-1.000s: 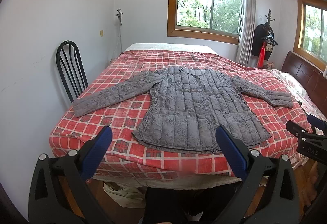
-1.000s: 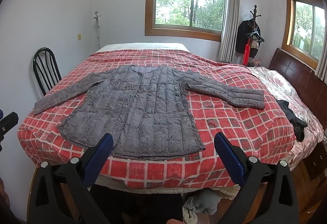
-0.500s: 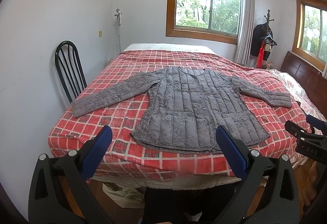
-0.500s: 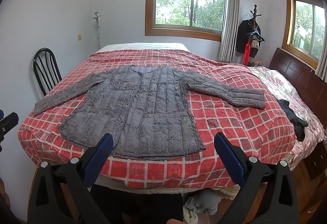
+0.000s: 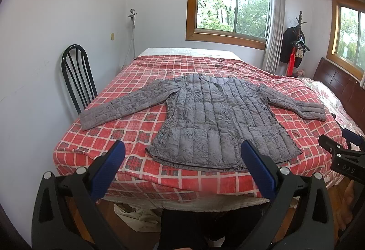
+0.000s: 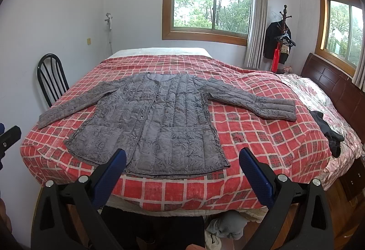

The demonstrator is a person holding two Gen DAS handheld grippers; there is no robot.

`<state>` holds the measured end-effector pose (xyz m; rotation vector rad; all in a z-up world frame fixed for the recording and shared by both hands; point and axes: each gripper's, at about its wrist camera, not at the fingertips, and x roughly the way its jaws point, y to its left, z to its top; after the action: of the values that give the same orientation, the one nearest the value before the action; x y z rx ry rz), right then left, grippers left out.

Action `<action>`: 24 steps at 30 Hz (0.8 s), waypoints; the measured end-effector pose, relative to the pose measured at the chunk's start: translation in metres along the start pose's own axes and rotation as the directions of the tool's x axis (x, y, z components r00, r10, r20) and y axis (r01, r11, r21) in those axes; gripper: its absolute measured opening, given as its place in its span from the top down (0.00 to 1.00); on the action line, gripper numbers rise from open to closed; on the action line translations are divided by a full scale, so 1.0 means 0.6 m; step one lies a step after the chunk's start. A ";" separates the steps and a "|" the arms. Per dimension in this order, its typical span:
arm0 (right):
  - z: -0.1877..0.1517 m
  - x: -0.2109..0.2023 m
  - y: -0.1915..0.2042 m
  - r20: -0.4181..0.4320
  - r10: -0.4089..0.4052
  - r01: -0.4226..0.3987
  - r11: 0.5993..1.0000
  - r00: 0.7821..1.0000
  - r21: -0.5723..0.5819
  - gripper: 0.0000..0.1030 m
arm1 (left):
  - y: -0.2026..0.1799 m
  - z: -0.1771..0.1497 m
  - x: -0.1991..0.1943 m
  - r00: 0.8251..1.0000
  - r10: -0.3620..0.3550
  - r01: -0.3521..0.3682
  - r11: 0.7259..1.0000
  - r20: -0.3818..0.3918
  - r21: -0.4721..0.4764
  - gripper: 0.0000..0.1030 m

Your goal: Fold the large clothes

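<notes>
Left hand-held gripper (image 5: 182,154) and right hand-held gripper (image 6: 182,161) level, fingers wide apart, short of the flat grey jacket (image 5: 219,122).

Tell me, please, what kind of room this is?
Most likely a home bedroom: a large bed with a red checked cover and a dark headboard, a coat stand with clothes by the window, and a grey jacket spread flat for folding.

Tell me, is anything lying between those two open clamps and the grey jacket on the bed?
Nothing visible does. The grey jacket lies flat on the red checked bedspread, with only bare cover between its hem and the left gripper and right gripper. The dark cloth lies off to the right, clear of the path.
</notes>
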<state>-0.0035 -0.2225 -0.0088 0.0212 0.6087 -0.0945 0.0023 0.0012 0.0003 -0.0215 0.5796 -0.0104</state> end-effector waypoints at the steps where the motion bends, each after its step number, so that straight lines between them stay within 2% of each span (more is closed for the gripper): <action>1: 0.000 0.000 0.000 0.000 0.001 -0.001 1.000 1.000 0.000 0.04 | 0.000 0.000 0.000 1.000 -0.001 0.001 1.000 0.000 0.000 0.03; 24: 0.000 0.001 0.001 -0.004 -0.001 0.001 1.000 1.000 0.001 0.04 | 0.003 -0.003 0.003 1.000 0.006 -0.006 1.000 0.003 -0.002 0.03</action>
<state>-0.0028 -0.2218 -0.0091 0.0219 0.6122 -0.0953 0.0031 0.0031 -0.0022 -0.0218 0.5769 -0.0038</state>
